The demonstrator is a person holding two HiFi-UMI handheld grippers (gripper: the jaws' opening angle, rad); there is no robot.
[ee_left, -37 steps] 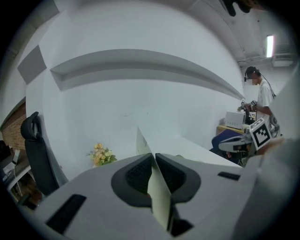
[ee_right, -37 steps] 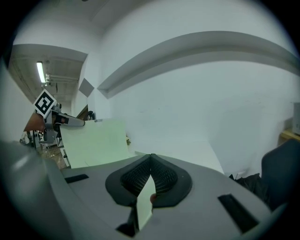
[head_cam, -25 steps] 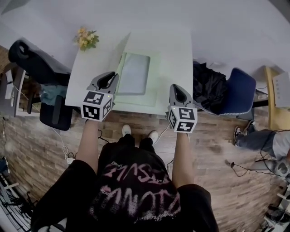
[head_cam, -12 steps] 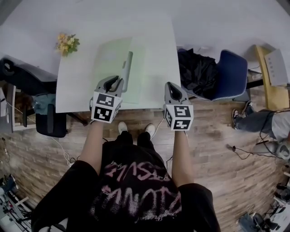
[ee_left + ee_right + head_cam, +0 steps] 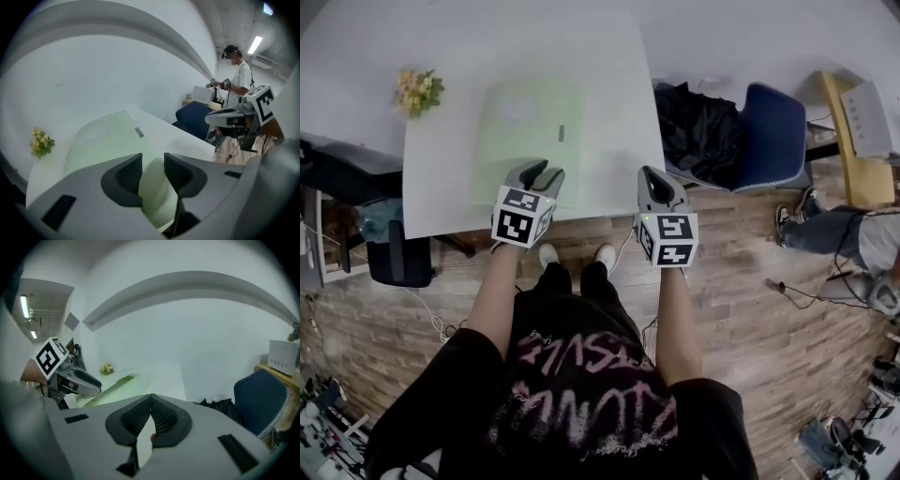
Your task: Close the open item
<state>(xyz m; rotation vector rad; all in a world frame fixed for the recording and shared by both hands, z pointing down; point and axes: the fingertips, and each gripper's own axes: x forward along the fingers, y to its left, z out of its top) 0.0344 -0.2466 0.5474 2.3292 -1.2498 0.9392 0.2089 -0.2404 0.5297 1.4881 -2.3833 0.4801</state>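
The folder (image 5: 528,141) lies shut and flat on the white table (image 5: 609,94), pale green, in the upper middle of the head view. A small grey label (image 5: 562,133) sits on its cover toward the right side.

The left gripper (image 5: 546,172) hangs at the folder's lower edge, pointing down at it. Its jaws have just been opening and now stand wide apart. In the left gripper view the green cover shows through the gap, but nothing is pinched between the pads; whether the tips touch the cover I cannot tell.

The right gripper (image 5: 652,173) is just right of the folder, over the table's lower right corner. Its jaws are closed tip to tip with nothing between them.

A small bunch of yellow flowers (image 5: 417,91) lies on the table at the upper left, well apart from the folder.

Right of the table stands a blue chair (image 5: 778,141) with a black bundle (image 5: 703,131) heaped on it. A black chair (image 5: 347,173) stands at the table's left edge. Under it all is a wood floor (image 5: 741,309), with cables along the right side.

In the left gripper view another person (image 5: 239,79) in a white top stands at the upper right, also holding marked grippers.
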